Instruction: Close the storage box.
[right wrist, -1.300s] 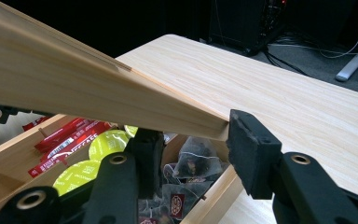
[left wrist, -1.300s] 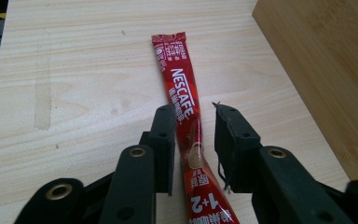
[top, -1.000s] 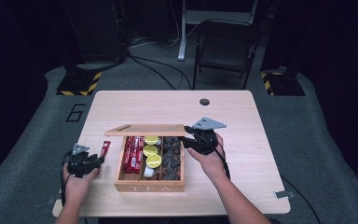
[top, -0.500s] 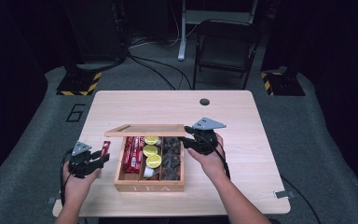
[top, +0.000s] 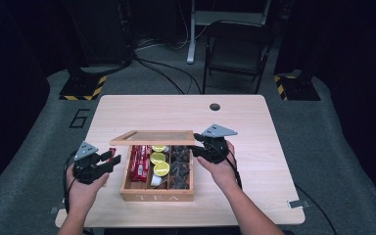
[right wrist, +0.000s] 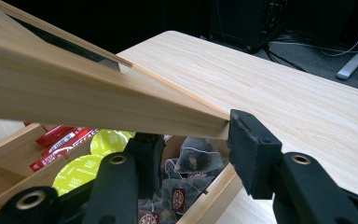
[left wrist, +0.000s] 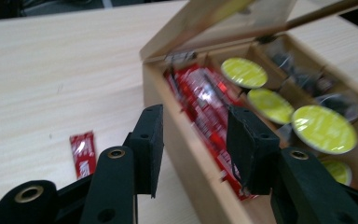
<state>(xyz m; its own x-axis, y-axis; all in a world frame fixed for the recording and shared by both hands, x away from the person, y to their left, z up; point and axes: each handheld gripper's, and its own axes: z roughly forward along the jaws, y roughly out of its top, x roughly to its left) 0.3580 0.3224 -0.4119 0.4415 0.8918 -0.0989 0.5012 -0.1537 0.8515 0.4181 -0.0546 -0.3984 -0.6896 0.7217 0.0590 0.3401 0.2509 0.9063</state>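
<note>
Right gripper (top: 201, 145): fingers clamp the tea box lid (top: 152, 137) corner; I hold it raised.
Left gripper (top: 111, 160): fingers released, at the tea box's (top: 156, 196) 9 o'clock wall; I'd aim for the red packets (left wrist: 204, 100).

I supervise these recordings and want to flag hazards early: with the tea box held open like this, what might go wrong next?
The right gripper props the lid by one corner only; if that grip slips, the lid may drop onto the left gripper, whose open jaws straddle the wooden box's side wall above the red sachets. The left gripper might also nudge the box sideways. One red packet lies loose on the table and could get swept off.
</note>
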